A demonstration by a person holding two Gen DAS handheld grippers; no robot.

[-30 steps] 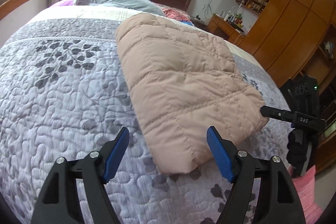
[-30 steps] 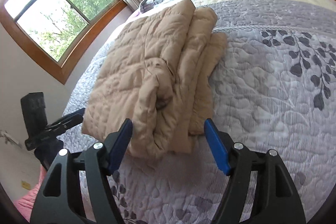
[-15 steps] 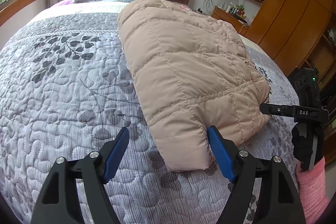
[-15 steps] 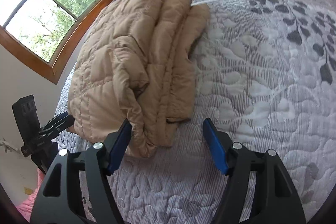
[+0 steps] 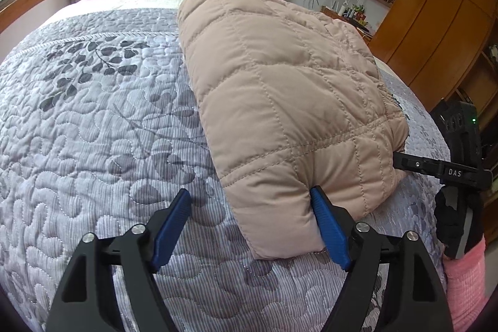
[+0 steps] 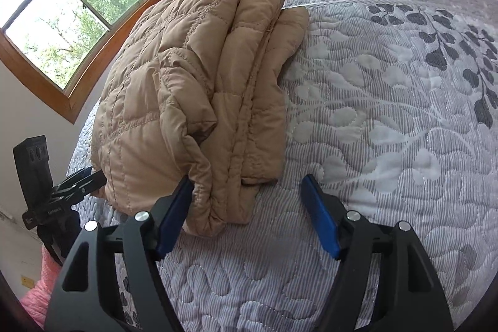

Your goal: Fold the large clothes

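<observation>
A folded beige quilted puffer jacket (image 5: 280, 101) lies on a grey leaf-patterned quilted bedspread (image 5: 93, 120), both blue-padded grippers, left (image 5: 252, 226) and right (image 6: 246, 207), spread wide over its near corners, gripping nothing; closing on only the top layer could let the fold spill apart.

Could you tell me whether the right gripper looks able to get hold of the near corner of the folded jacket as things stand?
Probably yes. The right gripper is open, the folded jacket corner lies between its fingers against the left pad, and only bare bedspread surrounds it.
</observation>
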